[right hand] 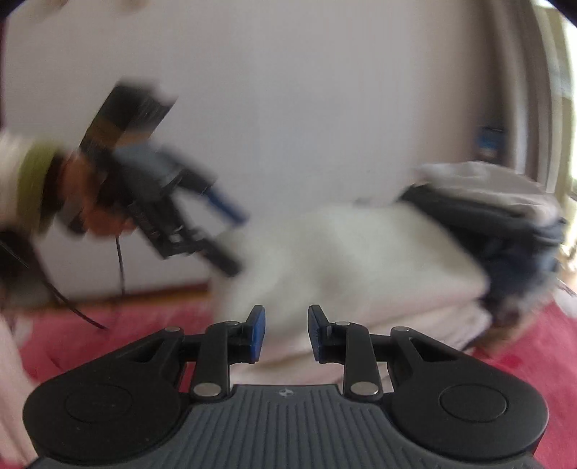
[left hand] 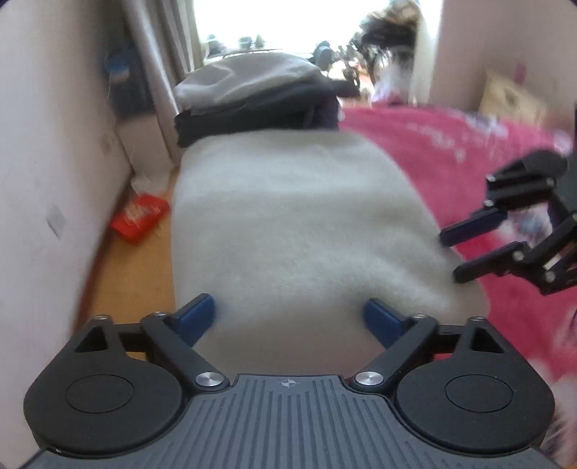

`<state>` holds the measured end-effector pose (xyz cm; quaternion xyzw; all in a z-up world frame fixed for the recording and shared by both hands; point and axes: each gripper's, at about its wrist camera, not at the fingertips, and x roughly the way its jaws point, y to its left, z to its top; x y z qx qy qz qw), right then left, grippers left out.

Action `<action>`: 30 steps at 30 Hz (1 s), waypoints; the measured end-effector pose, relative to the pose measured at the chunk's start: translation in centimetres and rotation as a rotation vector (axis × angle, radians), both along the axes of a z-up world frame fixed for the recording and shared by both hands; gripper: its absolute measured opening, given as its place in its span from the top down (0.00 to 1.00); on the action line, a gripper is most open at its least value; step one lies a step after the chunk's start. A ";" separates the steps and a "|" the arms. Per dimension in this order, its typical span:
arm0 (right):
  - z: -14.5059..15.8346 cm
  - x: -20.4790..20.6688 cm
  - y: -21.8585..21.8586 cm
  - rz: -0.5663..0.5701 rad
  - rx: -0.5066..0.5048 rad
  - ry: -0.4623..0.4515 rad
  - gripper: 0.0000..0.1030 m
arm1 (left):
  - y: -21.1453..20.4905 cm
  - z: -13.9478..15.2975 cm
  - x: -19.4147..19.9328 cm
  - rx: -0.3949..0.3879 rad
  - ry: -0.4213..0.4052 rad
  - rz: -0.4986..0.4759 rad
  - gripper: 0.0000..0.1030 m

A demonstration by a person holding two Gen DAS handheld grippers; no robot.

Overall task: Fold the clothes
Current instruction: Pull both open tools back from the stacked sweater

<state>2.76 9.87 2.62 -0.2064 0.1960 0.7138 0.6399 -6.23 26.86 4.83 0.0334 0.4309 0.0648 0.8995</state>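
Note:
A folded white fleece garment (left hand: 288, 216) lies on a pink bedspread (left hand: 450, 151). My left gripper (left hand: 288, 317) stands wide open just above its near edge, blue pads on either side, nothing held. The right gripper (left hand: 450, 252) shows at the garment's right edge, fingers apart. In the right wrist view my right gripper (right hand: 286, 333) is open over the white garment (right hand: 360, 252), and the left gripper (right hand: 230, 238), held by a hand, hovers at the garment's far left end. A stack of folded dark and grey clothes (left hand: 259, 97) sits beyond the white garment, also seen as the stack (right hand: 497, 209).
A white wall (left hand: 47, 144) runs along the left, with a wooden floor (left hand: 119, 274) and a red packet (left hand: 140, 216) below the bed edge. A bright window (left hand: 270, 21) and clutter lie at the back. The pink bedspread (right hand: 108, 339) spreads around the clothes.

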 end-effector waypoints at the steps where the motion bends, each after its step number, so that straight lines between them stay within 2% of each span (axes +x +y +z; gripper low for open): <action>1: -0.9 -0.4 0.5 0.003 -0.020 -0.050 0.73 | -0.2 -0.2 0.3 0.023 0.005 0.002 0.07; 3: -1.6 -0.3 0.9 -0.012 -0.037 -0.079 0.73 | -0.5 0.1 0.7 0.039 0.004 0.016 0.09; 6: 0.3 -0.2 -0.4 -0.061 -0.040 -0.071 0.73 | -1.0 1.9 -0.4 0.027 -0.035 0.068 0.12; 8: 1.5 -0.1 -1.9 -0.114 -0.052 -0.076 0.71 | -1.7 3.4 -1.6 0.016 -0.078 0.093 0.11; 10: 2.2 0.3 -3.5 -0.177 -0.089 -0.040 0.70 | -2.6 4.8 -2.6 -0.008 -0.121 0.115 0.08; 13: 2.9 0.3 -6.2 -0.266 -0.166 0.079 0.64 | -4.3 6.1 -3.4 -0.091 -0.171 0.141 0.05; 15: 3.1 -0.5 -8.0 -0.322 -0.212 0.162 0.54 | -5.5 6.2 -3.7 -0.154 -0.195 0.152 0.05; 16: 3.1 -1.2 -8.9 -0.349 -0.230 0.190 0.54 | -6.1 6.2 -3.9 -0.178 -0.204 0.160 0.05; 19: 3.6 -3.3 -11.3 -0.437 -0.258 0.214 0.49 | -8.1 6.0 -4.6 -0.250 -0.232 0.184 0.02; 22: 4.5 -5.2 -13.8 -0.550 -0.223 0.230 0.35 | -9.9 5.8 -5.2 -0.308 -0.255 0.208 0.00; 26: 5.2 -6.9 -15.3 -0.706 -0.206 0.267 0.28 | -11.8 5.9 -6.7 -0.279 -0.253 0.242 0.00; 30: 5.7 -9.0 -15.1 -0.767 -0.228 0.262 0.24 | -12.8 5.6 -8.1 -0.276 -0.218 0.302 0.00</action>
